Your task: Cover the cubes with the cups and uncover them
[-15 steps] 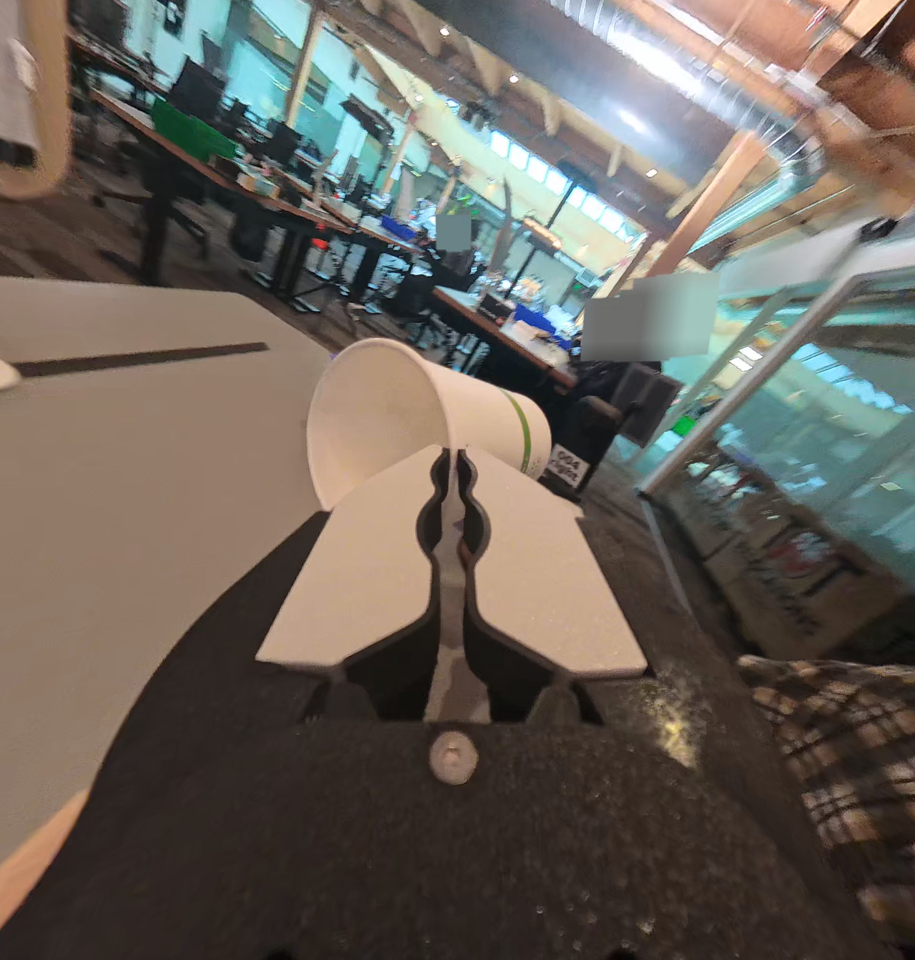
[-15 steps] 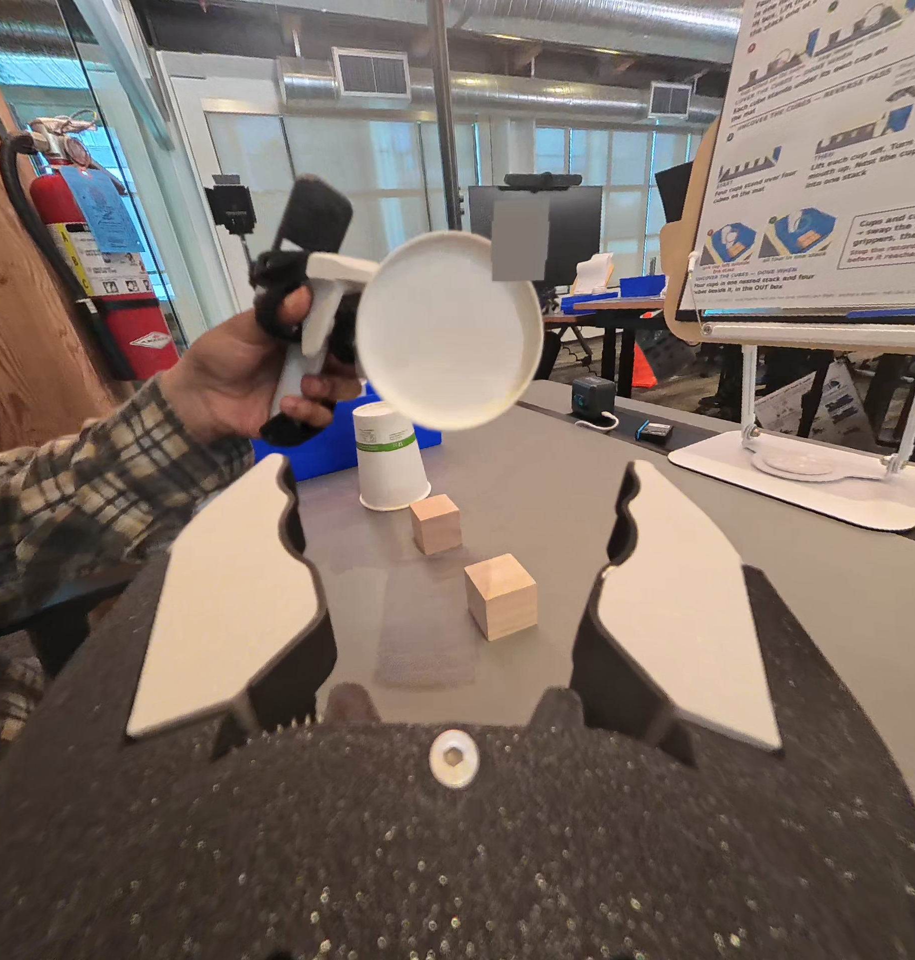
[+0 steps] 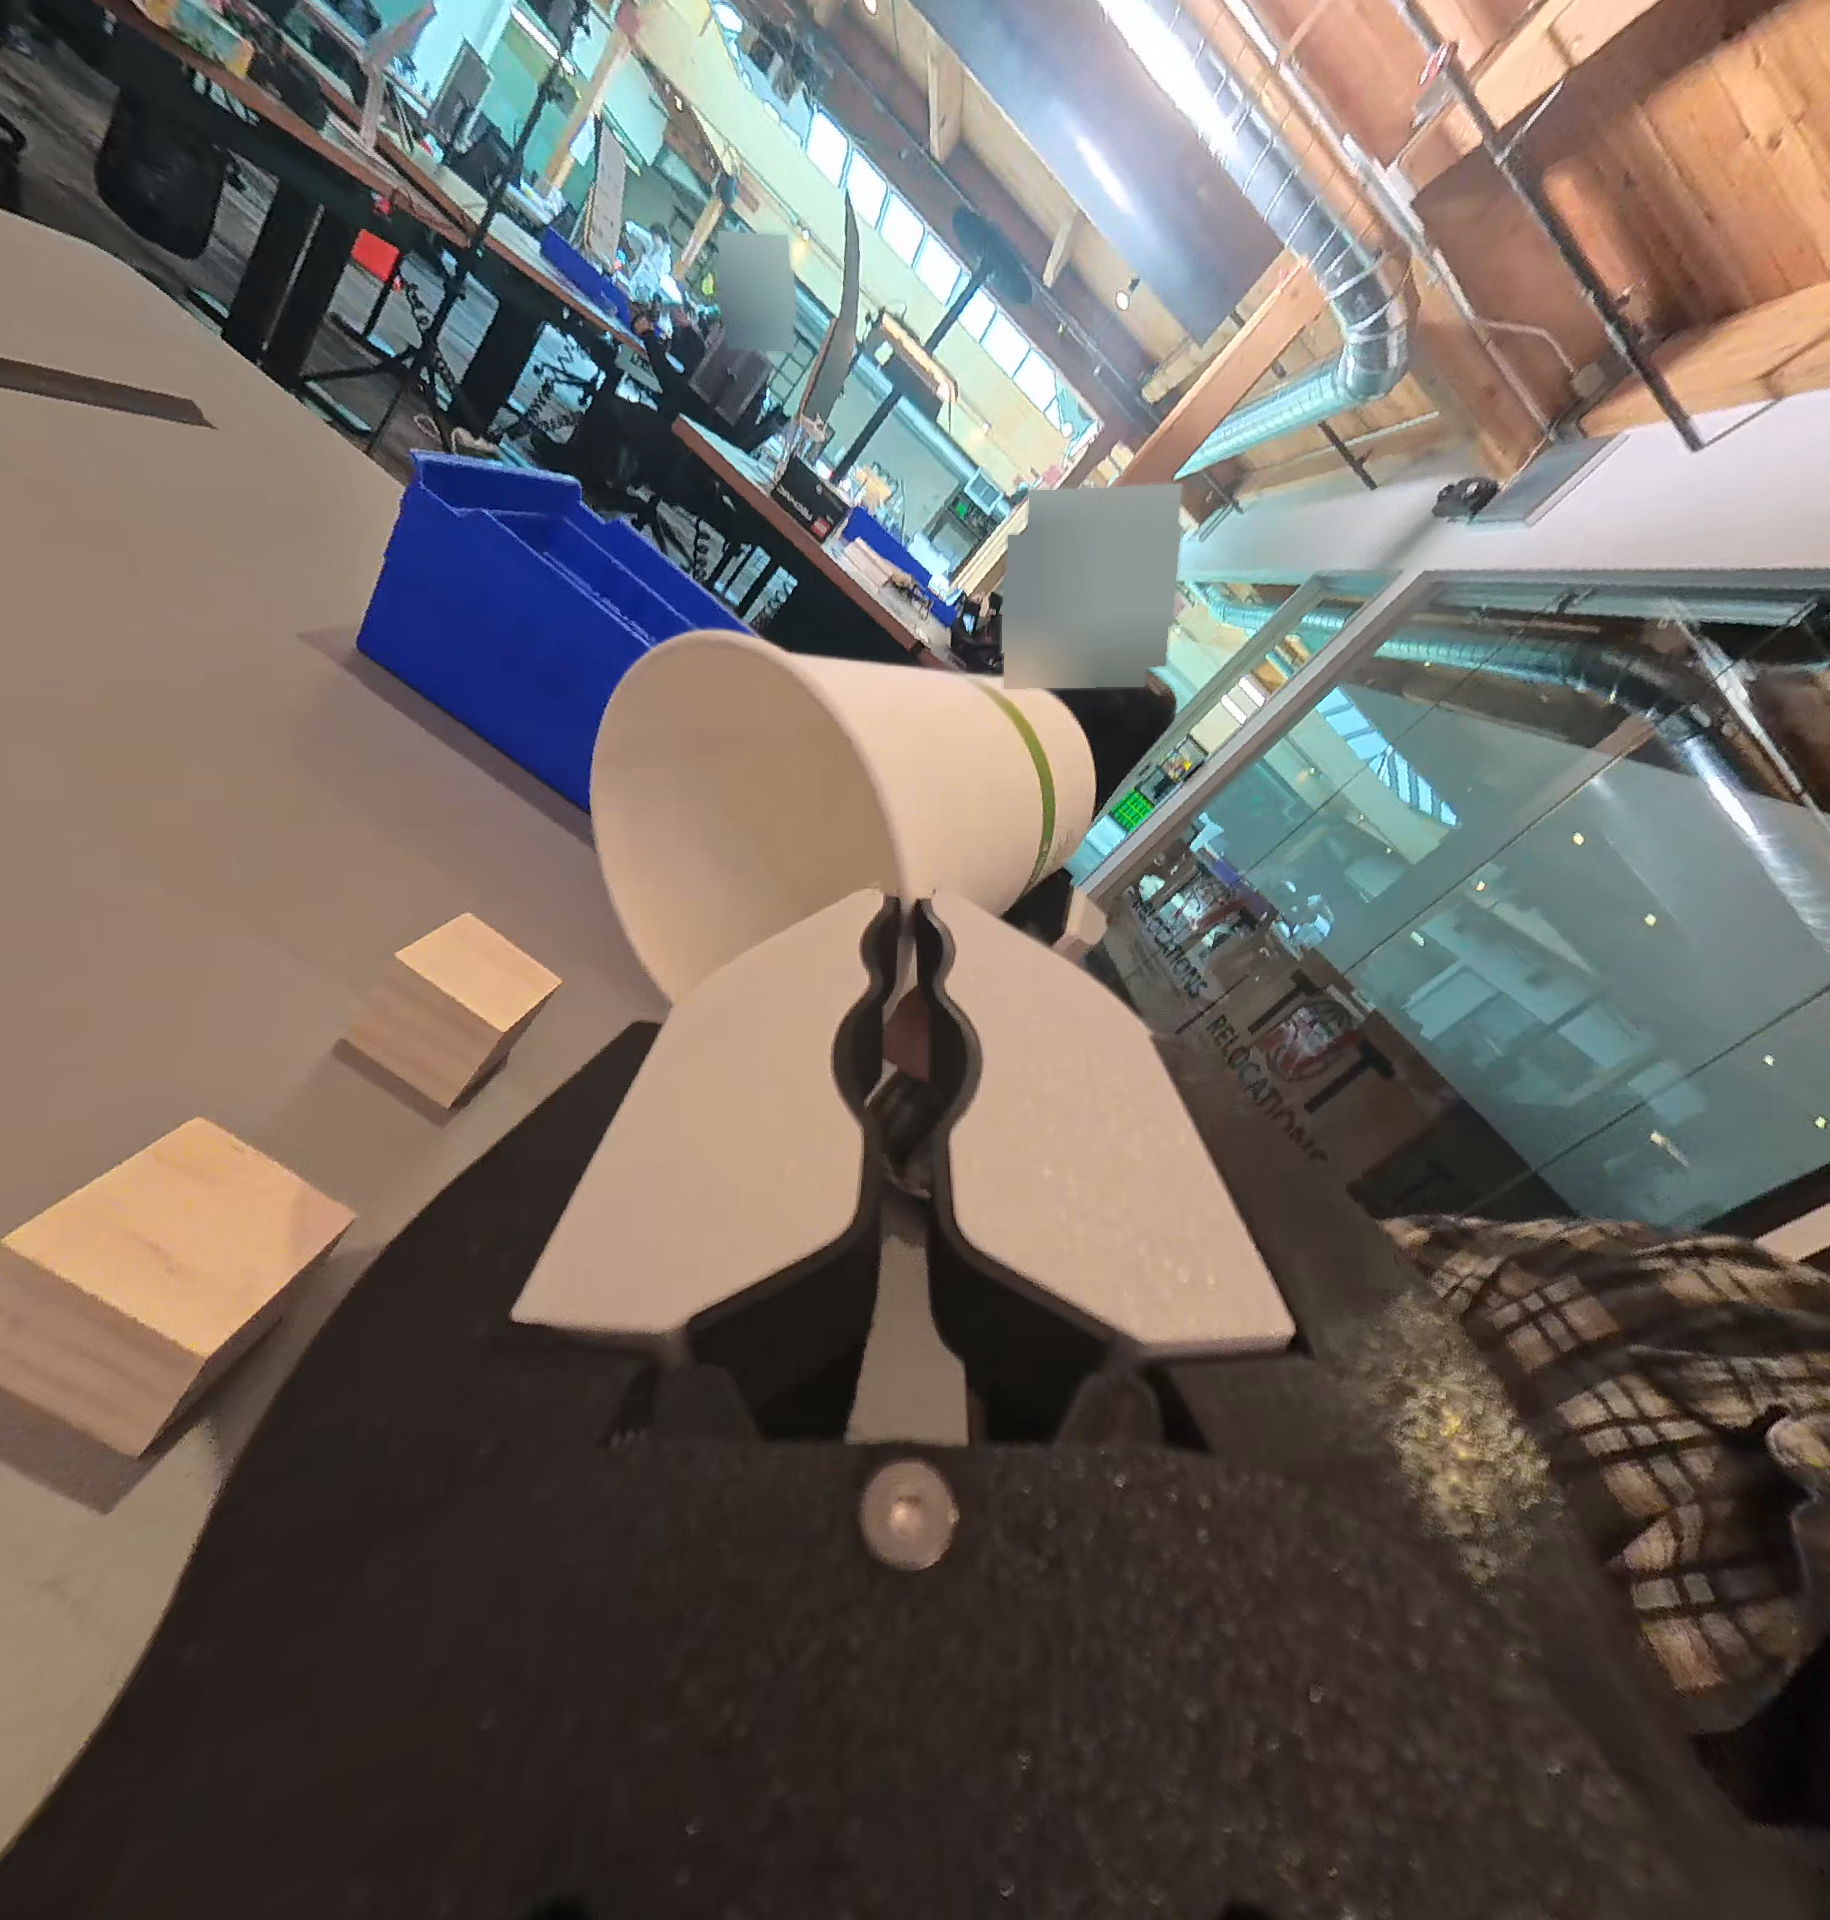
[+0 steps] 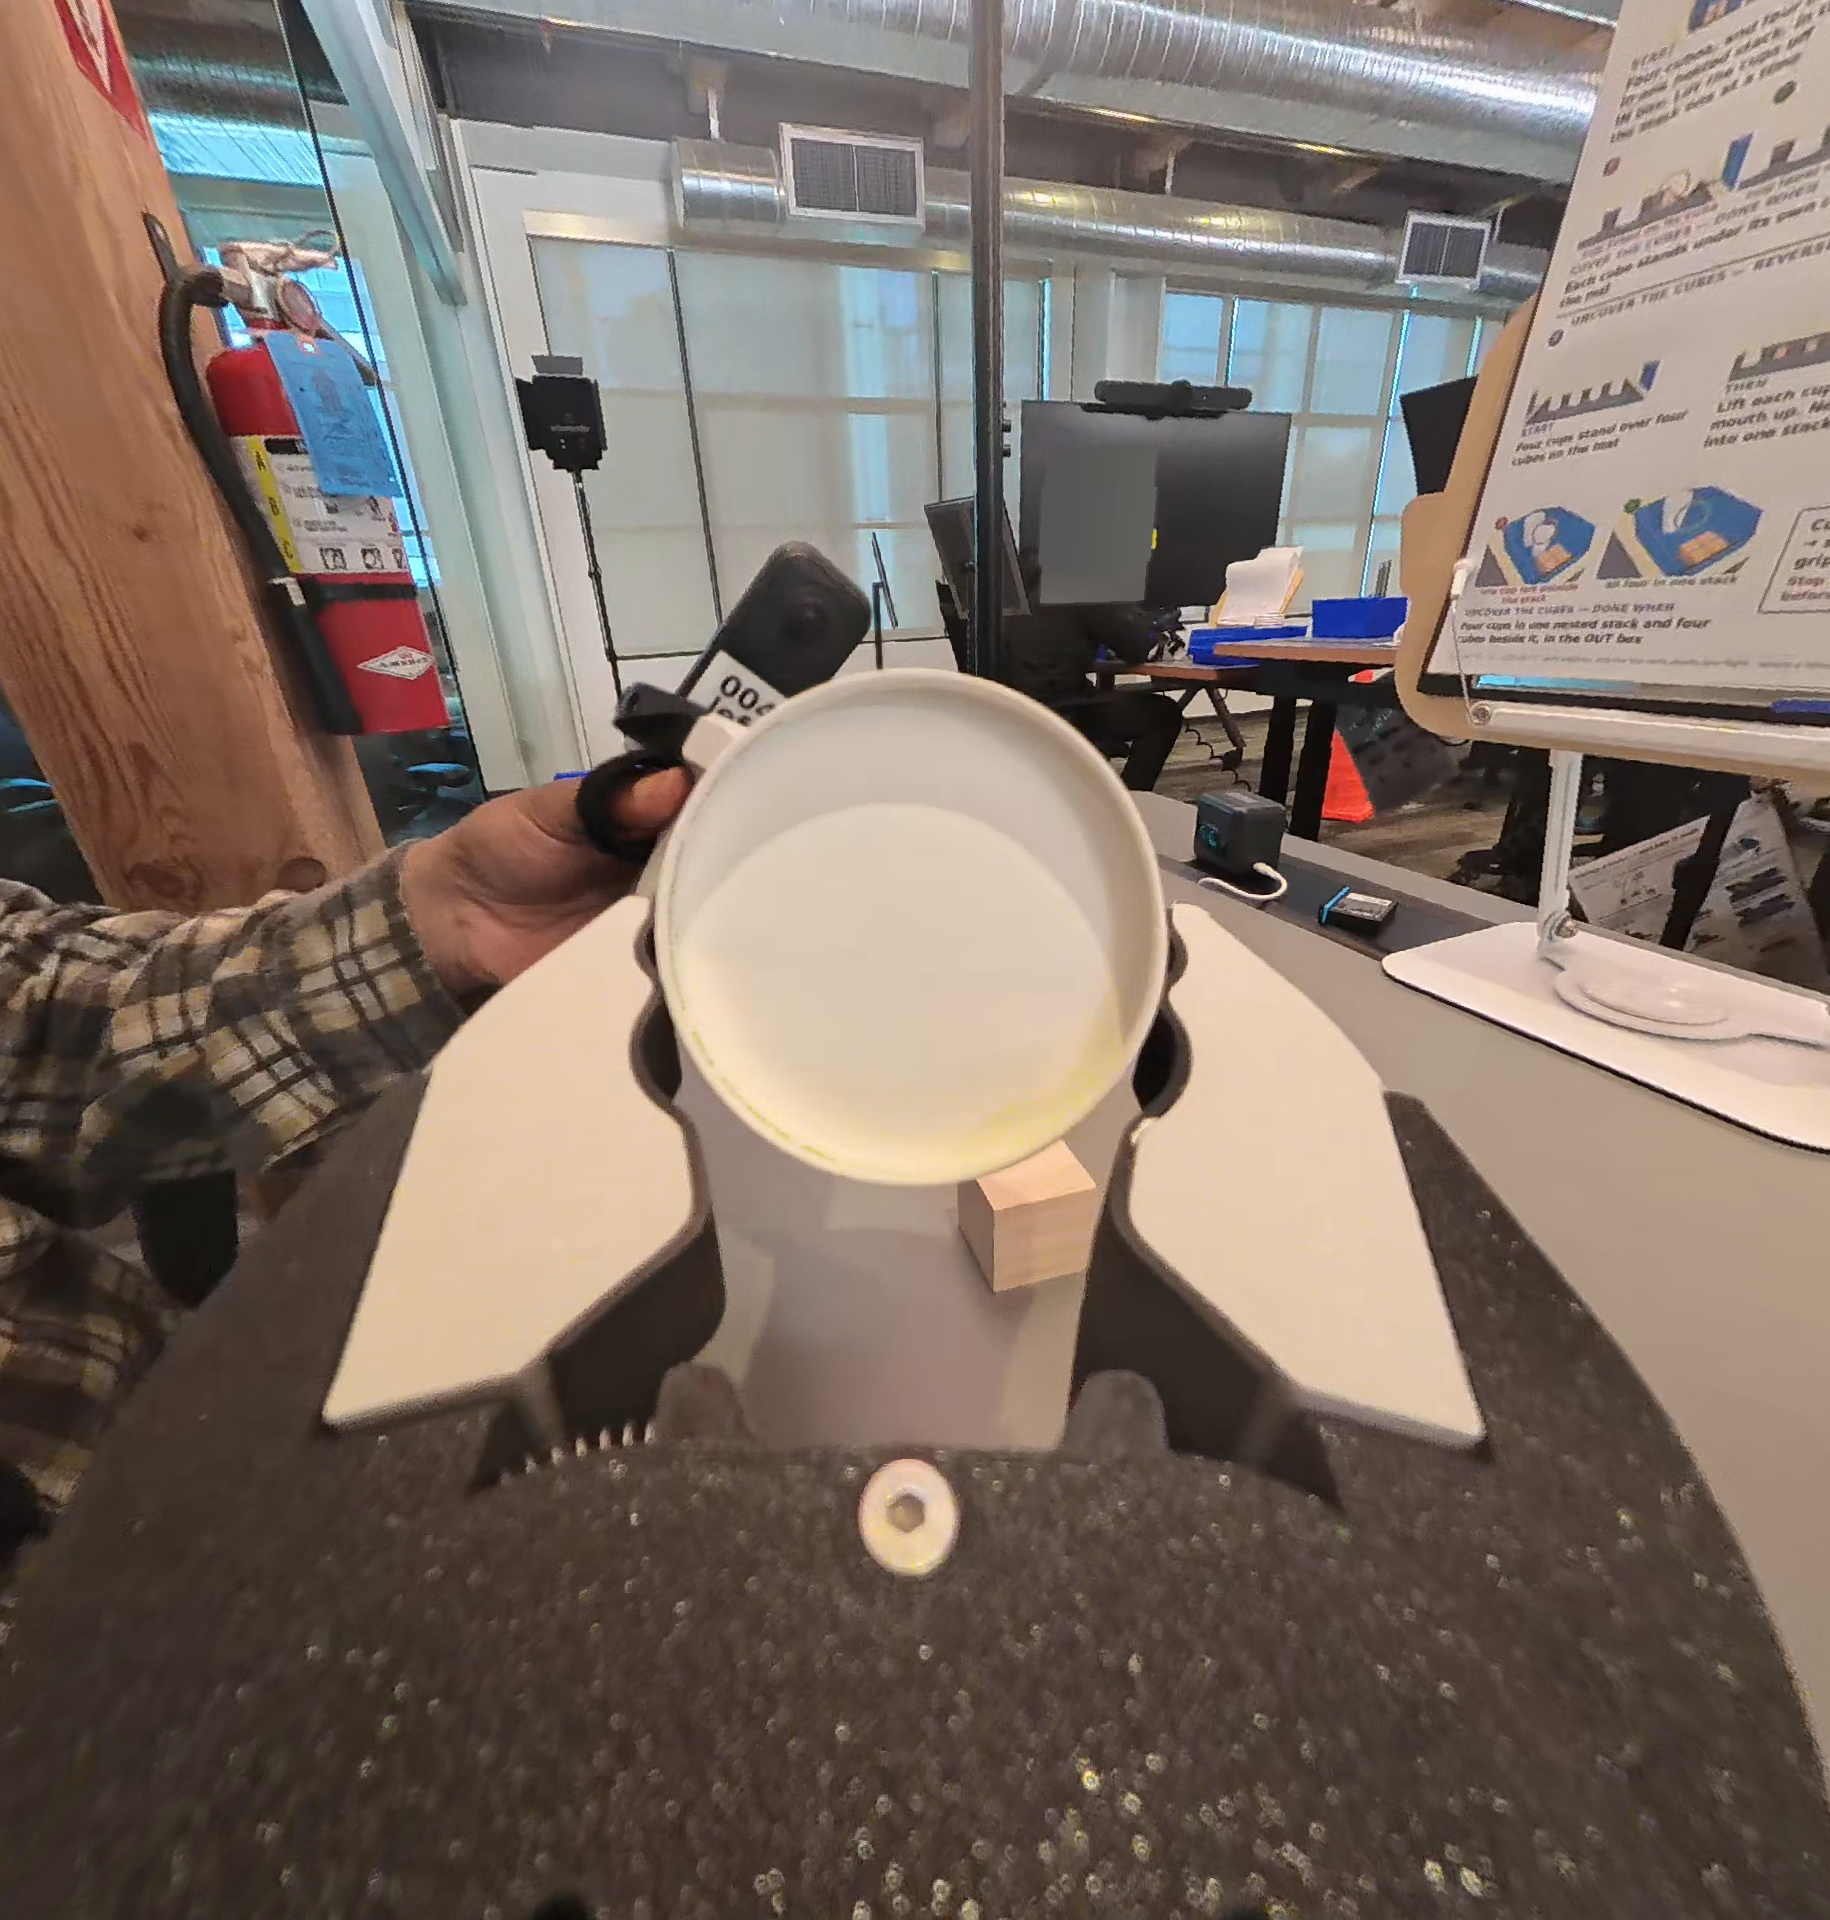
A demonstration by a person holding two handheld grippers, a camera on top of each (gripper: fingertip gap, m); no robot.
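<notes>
My left gripper [image 3: 906,914] is shut on the rim of a white paper cup [image 3: 838,790] with a green band. It holds the cup on its side in the air, mouth toward the left camera. In the right wrist view the cup's base [image 4: 906,987] faces the camera. My right gripper [image 4: 911,935] has a finger against each side of the cup. Two wooden cubes [image 3: 454,1008] [image 3: 152,1278] stand on the grey table [image 3: 163,727] below and left of the cup. One cube [image 4: 1030,1221] shows under the cup in the right wrist view.
A blue bin [image 3: 516,613] sits on the table beyond the cubes. A board with an instruction sheet [image 4: 1669,343] on a white base [image 4: 1617,1029] stands at the right. A person's hand [image 4: 537,883] in a plaid sleeve holds the left gripper.
The cup has come close between my right gripper's fingers, and those fingers have narrowed from wide open onto its sides. The left gripper has swung, bringing the cubes and the blue bin into its view.
</notes>
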